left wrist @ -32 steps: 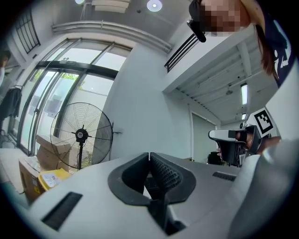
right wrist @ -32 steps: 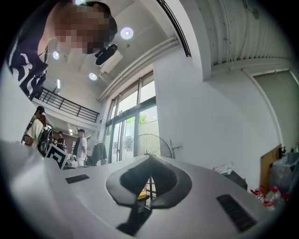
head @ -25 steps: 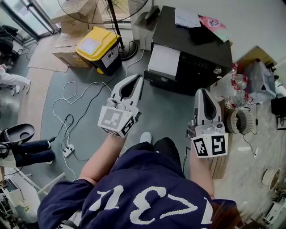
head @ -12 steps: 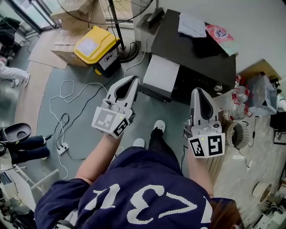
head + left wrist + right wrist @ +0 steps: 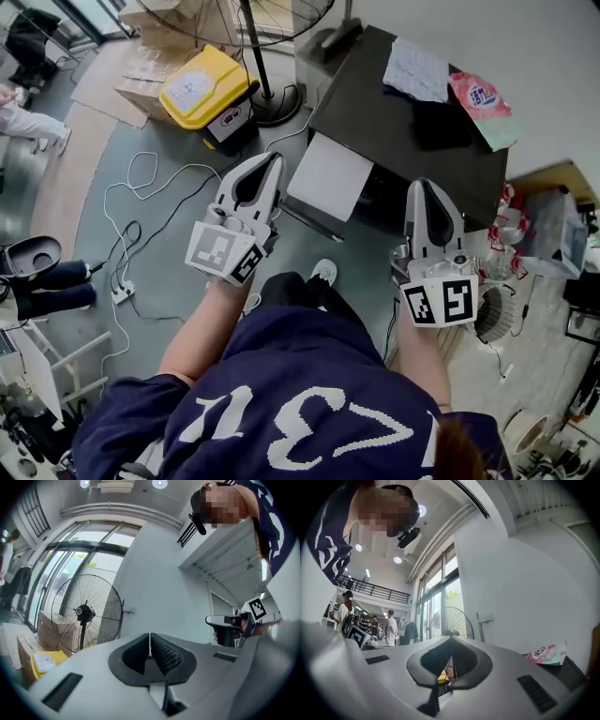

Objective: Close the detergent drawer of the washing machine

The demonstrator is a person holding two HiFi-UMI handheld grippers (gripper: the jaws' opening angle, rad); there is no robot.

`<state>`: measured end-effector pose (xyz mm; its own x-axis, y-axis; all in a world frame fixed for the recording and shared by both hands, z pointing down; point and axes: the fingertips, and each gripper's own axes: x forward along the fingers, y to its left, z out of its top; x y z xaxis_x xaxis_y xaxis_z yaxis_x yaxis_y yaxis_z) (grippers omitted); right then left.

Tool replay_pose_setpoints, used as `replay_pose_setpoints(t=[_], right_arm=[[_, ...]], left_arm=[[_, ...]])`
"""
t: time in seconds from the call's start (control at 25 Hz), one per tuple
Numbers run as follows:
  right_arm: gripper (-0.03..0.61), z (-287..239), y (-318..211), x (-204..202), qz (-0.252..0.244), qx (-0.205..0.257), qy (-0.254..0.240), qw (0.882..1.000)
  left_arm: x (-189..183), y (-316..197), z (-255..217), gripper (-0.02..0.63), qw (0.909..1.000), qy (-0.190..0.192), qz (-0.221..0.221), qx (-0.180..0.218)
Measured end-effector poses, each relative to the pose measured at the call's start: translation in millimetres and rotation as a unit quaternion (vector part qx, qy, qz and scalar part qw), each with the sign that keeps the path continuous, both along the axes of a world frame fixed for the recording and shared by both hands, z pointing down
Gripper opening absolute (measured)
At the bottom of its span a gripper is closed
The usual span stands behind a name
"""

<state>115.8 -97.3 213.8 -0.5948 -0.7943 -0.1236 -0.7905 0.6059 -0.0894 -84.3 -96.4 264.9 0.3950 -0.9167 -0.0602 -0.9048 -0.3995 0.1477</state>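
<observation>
Facing washing machine (image 5: 394, 127) edge, left tongs (image 5: 269, 161), right tongs (image 5: 423, 185), shut

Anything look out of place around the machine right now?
Yes: the white detergent drawer juts out, open, from the front of the black washing machine. Loose white cables also sprawl across the grey floor beside it.

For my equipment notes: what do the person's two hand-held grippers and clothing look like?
Both the left gripper and right gripper have pale grey plastic shells, dark ribbed pads, and a rear cube of black-and-white square markers. The person wears a navy short-sleeved T-shirt with white print.
</observation>
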Motion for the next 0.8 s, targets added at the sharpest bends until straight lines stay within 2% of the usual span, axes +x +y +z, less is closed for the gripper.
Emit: replay_pose_setpoints(t=[0.2,0.48,0.68,0.8], right_arm=[[0.017,17,-30,-2,0.002,-0.023,-0.001,1.0],[0.017,46,-63,-9,0.034,-0.053,0.0,0.998],[0.017,88,-72,-21,0.025,-0.087,0.028,0.995],[0.018,125,-70,-23,0.007,-0.117,0.052,0.992]], left_arm=[[-1,-31,19,0.028,0.9997,-0.003,0.01,-0.022],[-3,-73,40,0.028,0.998,-0.014,0.049,-0.038],[-9,-93,62,0.028,0.9943,-0.026,0.092,-0.047],[-11,-100,87,0.028,0.9908,-0.036,0.113,-0.065]])
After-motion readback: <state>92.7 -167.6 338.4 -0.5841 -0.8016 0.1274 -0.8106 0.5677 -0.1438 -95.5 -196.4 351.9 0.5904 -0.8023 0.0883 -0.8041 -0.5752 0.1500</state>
